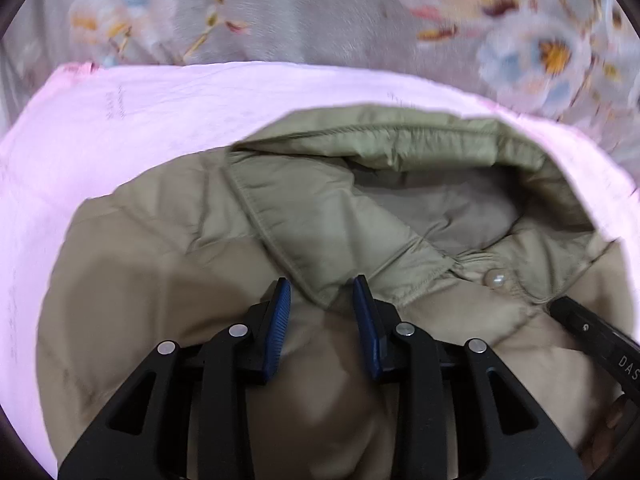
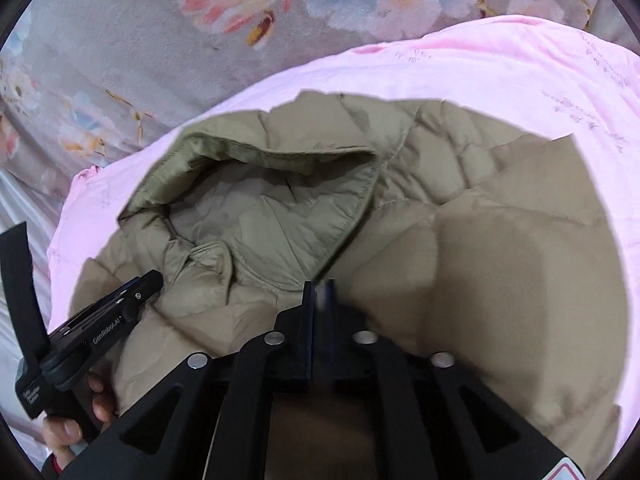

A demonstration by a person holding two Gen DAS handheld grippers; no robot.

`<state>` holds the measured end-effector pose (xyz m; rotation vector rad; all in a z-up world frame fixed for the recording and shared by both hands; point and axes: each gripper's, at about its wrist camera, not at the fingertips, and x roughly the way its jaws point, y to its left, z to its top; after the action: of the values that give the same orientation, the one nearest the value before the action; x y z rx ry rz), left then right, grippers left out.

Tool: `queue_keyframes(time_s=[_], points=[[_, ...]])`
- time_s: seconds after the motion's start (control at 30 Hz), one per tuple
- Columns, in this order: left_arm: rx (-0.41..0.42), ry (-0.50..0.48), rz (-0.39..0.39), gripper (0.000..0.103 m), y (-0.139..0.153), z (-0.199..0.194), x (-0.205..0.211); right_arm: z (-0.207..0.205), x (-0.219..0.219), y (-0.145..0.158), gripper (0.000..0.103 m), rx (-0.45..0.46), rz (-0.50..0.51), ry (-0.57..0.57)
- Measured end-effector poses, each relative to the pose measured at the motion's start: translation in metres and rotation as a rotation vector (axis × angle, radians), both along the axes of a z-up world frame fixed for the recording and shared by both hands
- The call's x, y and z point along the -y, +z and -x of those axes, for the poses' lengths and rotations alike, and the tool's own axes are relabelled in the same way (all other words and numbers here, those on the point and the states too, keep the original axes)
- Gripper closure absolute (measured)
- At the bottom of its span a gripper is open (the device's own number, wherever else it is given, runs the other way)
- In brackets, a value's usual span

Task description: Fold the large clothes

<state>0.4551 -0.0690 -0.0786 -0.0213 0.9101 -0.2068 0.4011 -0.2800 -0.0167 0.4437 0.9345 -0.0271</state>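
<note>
The left hand-held gripper [image 1: 322,292] hovers over the tan puffer jacket [image 1: 168,280], its blue pads parted around the collar's corner without pressing it. The right hand-held gripper [image 2: 320,286] has its jaws nearly together at the jacket's collar edge; whether they pinch fabric cannot be told. The jacket lies on a pink sheet [image 1: 120,120], beyond it a floral blanket [image 1: 300,12].

Jacket [image 2: 480,280] runs off frame; right jaws blurred.

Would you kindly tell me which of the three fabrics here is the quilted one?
The khaki puffer jacket, the top layer, with stitched padded panels and a collar. The plain pink sheet under it and the floral grey bedspread beyond are unquilted.
</note>
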Motion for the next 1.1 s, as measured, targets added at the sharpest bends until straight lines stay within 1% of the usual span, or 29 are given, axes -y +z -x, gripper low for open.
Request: queue_keyframes(time_s=[0.03, 0.07, 0.1, 0.13, 0.17, 0.2, 0.23, 0.27, 0.3, 0.4, 0.43, 0.47, 0.5, 0.53, 0.57, 0.6, 0.67, 0.73, 0.8, 0.9, 0.93, 1.0, 1.1], points=[[-0.003, -0.004, 0.061, 0.068, 0.009, 0.002, -0.011, 0.008, 0.002, 0.008, 0.082, 0.025, -0.014, -0.002], [0.001, 0.002, 0.110, 0.059, 0.018, 0.003, -0.019, 0.014, 0.005, 0.018, 0.075, 0.055, -0.036, -0.004], [0.007, 0.013, 0.155, 0.054, 0.027, 0.002, -0.027, 0.019, 0.011, 0.028, 0.066, 0.090, -0.084, -0.011], [0.015, 0.030, 0.213, 0.042, 0.040, -0.003, -0.034, 0.018, 0.016, 0.034, 0.060, 0.113, -0.137, -0.023], [0.014, 0.043, 0.257, 0.030, 0.048, -0.007, -0.039, 0.016, 0.023, 0.039, 0.048, 0.134, -0.205, -0.035], [0.005, 0.058, 0.299, 0.026, 0.056, -0.014, -0.042, 0.012, 0.030, 0.042, 0.044, 0.154, -0.294, -0.050], [-0.022, 0.077, 0.363, 0.020, 0.064, -0.027, -0.045, 0.005, 0.036, 0.041, 0.043, 0.159, -0.369, -0.070], [-0.039, 0.087, 0.387, 0.019, 0.066, -0.035, -0.045, -0.003, 0.040, 0.039, 0.042, 0.155, -0.435, -0.093], [-0.078, 0.114, 0.408, 0.019, 0.067, -0.050, -0.044, -0.012, 0.046, 0.033, 0.042, 0.146, -0.510, -0.125], [-0.171, 0.180, 0.461, 0.019, 0.063, -0.081, -0.041, -0.031, 0.057, 0.009, 0.042, 0.101, -0.675, -0.236], [-0.189, 0.194, 0.474, 0.020, 0.062, -0.087, -0.041, -0.036, 0.061, 0.000, 0.042, 0.088, -0.728, -0.266], [-0.211, 0.208, 0.479, 0.022, 0.060, -0.094, -0.041, -0.039, 0.064, -0.008, 0.045, 0.077, -0.781, -0.293], [-0.231, 0.215, 0.470, 0.026, 0.058, -0.100, -0.038, -0.042, 0.066, -0.017, 0.052, 0.069, -0.836, -0.320], [-0.262, 0.212, 0.434, 0.046, 0.053, -0.104, -0.033, -0.045, 0.066, -0.021, 0.067, 0.055, -0.856, -0.334], [-0.291, 0.203, 0.394, 0.066, 0.048, -0.108, -0.027, -0.048, 0.065, -0.022, 0.084, 0.034, -0.842, -0.337], [-0.309, 0.192, 0.345, 0.071, 0.045, -0.109, -0.021, -0.052, 0.063, -0.020, 0.086, 0.005, -0.778, -0.317], [-0.298, 0.150, 0.234, 0.079, 0.040, -0.105, -0.009, -0.057, 0.058, -0.009, 0.091, -0.017, -0.607, -0.257], [-0.276, 0.112, 0.148, 0.079, 0.036, -0.100, 0.000, -0.060, 0.048, 0.005, 0.093, -0.035, -0.357, -0.167], [-0.257, 0.086, 0.091, 0.079, 0.032, -0.095, 0.007, -0.061, 0.036, 0.007, 0.094, -0.053, -0.198, -0.091], [-0.181, 0.053, -0.007, 0.079, 0.026, -0.081, 0.020, -0.062, 0.018, 0.005, 0.096, -0.063, -0.014, -0.027], [-0.158, 0.046, -0.029, 0.079, 0.025, -0.079, 0.023, -0.061, 0.013, 0.004, 0.096, -0.059, 0.038, -0.014], [-0.102, 0.032, -0.081, 0.079, 0.022, -0.071, 0.030, -0.063, 0.002, 0.000, 0.096, -0.052, 0.130, 0.001], [-0.041, 0.033, -0.118, 0.079, 0.021, -0.065, 0.035, -0.062, -0.011, -0.006, 0.095, -0.035, 0.227, 0.009]])
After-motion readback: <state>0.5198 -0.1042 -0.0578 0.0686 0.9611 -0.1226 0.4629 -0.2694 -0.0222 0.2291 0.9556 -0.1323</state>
